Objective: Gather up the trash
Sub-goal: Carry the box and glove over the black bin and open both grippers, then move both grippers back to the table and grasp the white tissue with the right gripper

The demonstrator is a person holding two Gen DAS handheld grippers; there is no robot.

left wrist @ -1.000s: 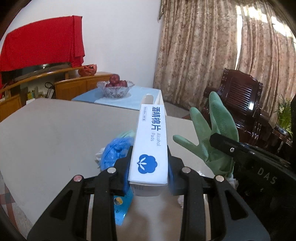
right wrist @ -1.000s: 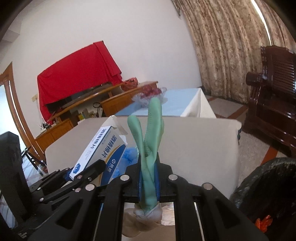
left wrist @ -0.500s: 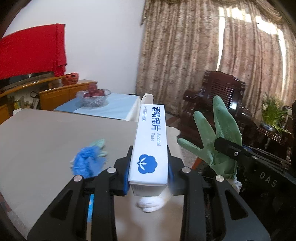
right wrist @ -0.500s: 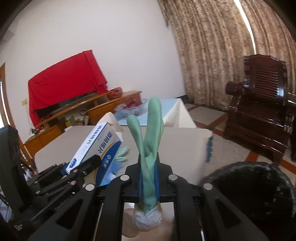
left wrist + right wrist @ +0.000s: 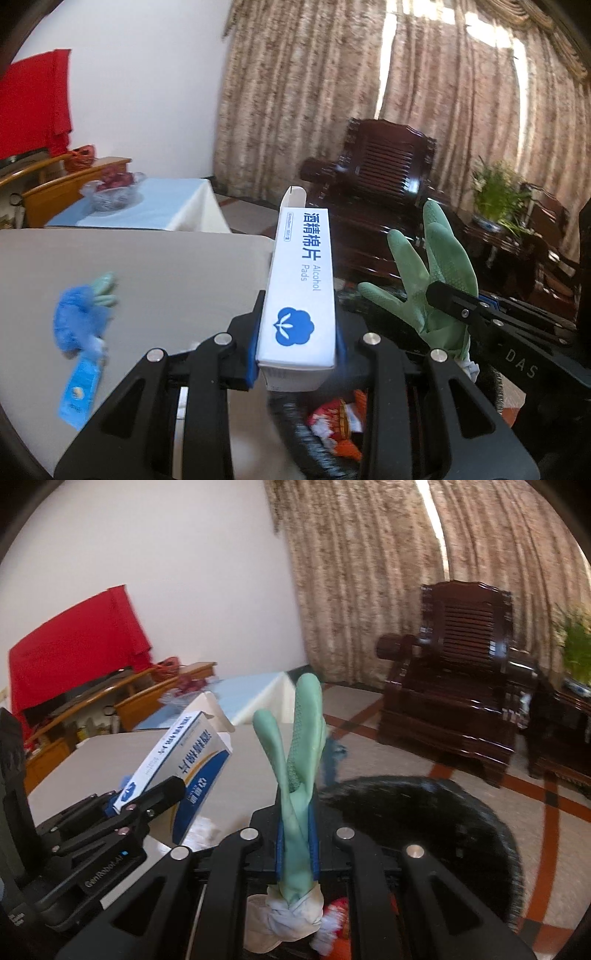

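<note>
My left gripper (image 5: 297,349) is shut on a white and blue alcohol pads box (image 5: 300,291), which sticks out forward with its far flap open. The same box (image 5: 184,764) shows at the left of the right wrist view, in the left gripper (image 5: 155,797). My right gripper (image 5: 297,843) is shut on a green rubber glove (image 5: 299,760) whose fingers stand upright; the glove (image 5: 436,280) also appears in the left view. A black-lined trash bin (image 5: 424,823) sits below both grippers, with red wrappers (image 5: 338,424) inside.
A grey table (image 5: 166,280) lies to the left, with a blue crumpled item (image 5: 79,321) and a blue packet (image 5: 79,391) on it. Dark wooden chairs (image 5: 461,686), a potted plant (image 5: 495,192) and curtains stand beyond. A blue-clothed side table (image 5: 155,206) holds a glass fruit bowl.
Both grippers have swung right, off the table and over the trash bin, each keeping its grip. The blue items on the table have slid to the left of the view.
</note>
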